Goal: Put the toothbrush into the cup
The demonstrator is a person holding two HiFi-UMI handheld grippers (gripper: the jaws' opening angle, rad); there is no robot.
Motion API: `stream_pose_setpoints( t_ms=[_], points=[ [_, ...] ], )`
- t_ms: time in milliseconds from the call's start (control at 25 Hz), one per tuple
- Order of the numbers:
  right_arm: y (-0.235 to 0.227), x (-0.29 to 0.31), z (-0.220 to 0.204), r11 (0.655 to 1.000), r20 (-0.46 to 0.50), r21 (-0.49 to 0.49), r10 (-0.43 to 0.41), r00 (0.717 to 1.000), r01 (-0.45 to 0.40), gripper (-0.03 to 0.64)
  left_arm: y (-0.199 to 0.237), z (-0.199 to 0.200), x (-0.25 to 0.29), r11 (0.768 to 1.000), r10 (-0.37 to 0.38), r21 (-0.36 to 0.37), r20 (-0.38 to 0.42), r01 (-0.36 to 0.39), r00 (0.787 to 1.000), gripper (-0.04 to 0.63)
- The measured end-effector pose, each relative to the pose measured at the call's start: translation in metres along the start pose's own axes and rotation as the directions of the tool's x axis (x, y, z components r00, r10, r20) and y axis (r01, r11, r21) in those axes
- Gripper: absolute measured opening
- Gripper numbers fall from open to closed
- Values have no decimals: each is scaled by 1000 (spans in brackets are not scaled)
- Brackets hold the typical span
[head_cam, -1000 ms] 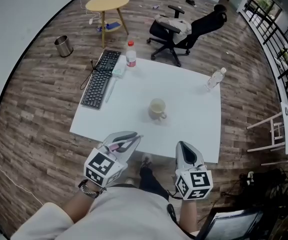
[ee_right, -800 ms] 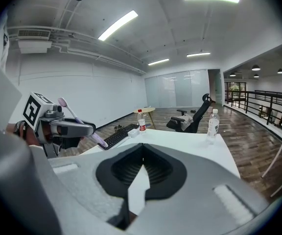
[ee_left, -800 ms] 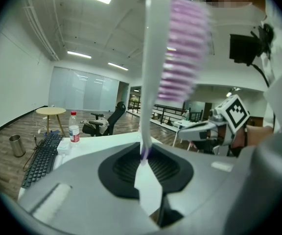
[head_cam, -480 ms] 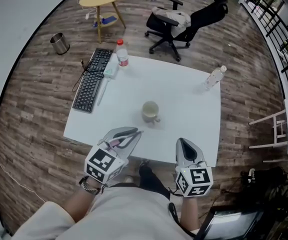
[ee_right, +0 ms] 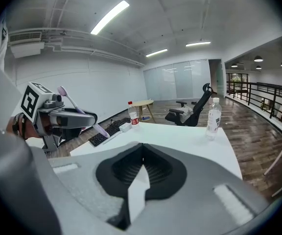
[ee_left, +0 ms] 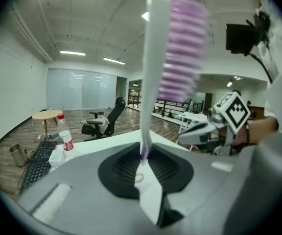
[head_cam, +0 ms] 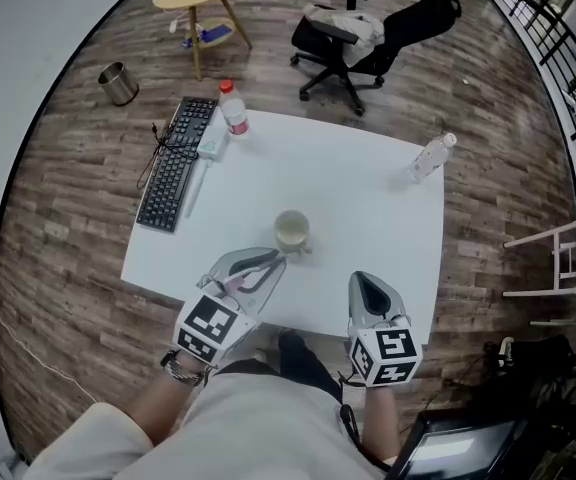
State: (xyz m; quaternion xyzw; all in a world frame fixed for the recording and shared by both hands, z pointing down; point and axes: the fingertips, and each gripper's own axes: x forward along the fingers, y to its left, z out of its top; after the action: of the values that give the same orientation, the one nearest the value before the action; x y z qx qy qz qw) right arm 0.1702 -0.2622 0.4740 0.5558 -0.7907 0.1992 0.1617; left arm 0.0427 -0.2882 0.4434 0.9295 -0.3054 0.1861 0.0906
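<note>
The left gripper is clamped partway shut on the toothbrush, while the right gripper beside it has its jaws pressed together on nothing. Over the last second both have advanced from the near edge in over the white table, and the gap between the left gripper's tips and the cup has shrunk: the cup now stands just ahead of those tips, slightly to their right. That suggests the carry is nearly over, and what is left is lining the brush up over the rim and letting go.

The head view alone shows the cup; it looks empty, though it is too small there to be sure. In both gripper views it is hidden below the jaws. The left gripper view shows the handle pinched between the pads and the purple bristles rearing up toward the camera. The right gripper view gives the side-on picture: the brush is tilted, head up and back, with the handle's end poking forward and down past the tips.
</note>
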Motion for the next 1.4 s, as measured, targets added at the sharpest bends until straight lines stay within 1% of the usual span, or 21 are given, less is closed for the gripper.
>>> stream_pose_setpoints(
  t_ms=[160, 480, 680, 840, 1160, 1320, 1400],
  points=[
    [-7, 10, -8, 1000, -27, 8, 20, 999, -19, 2, 0, -9, 11, 1000, 1, -21, -31, -2, 1000, 54],
    [-12, 31, -16, 998, -57, 27, 52, 997, -51, 2, 13, -16, 30, 999, 14, -46, -50, -17, 999, 55],
    [-17, 40, -21, 997, -71, 52, 61, 996, -57, 2, 18, -25, 43, 998, 15, -60, -79, -20, 997, 55],
    [-19, 50, -26, 996, -91, 72, 67, 994, -61, 2, 24, -35, 52, 996, 14, -87, -103, -23, 995, 55],
    [-18, 68, -34, 992, -112, 103, 82, 990, -71, 2, 32, -51, 63, 993, -3, -117, -142, -14, 990, 54],
    [-17, 72, -38, 990, -118, 113, 92, 989, -78, 2, 37, -50, 70, 990, 5, -136, -138, -24, 990, 54],
    [-18, 74, -40, 990, -124, 122, 92, 988, -77, 2, 36, -54, 73, 989, -10, -147, -154, -13, 988, 54]
  ],
)
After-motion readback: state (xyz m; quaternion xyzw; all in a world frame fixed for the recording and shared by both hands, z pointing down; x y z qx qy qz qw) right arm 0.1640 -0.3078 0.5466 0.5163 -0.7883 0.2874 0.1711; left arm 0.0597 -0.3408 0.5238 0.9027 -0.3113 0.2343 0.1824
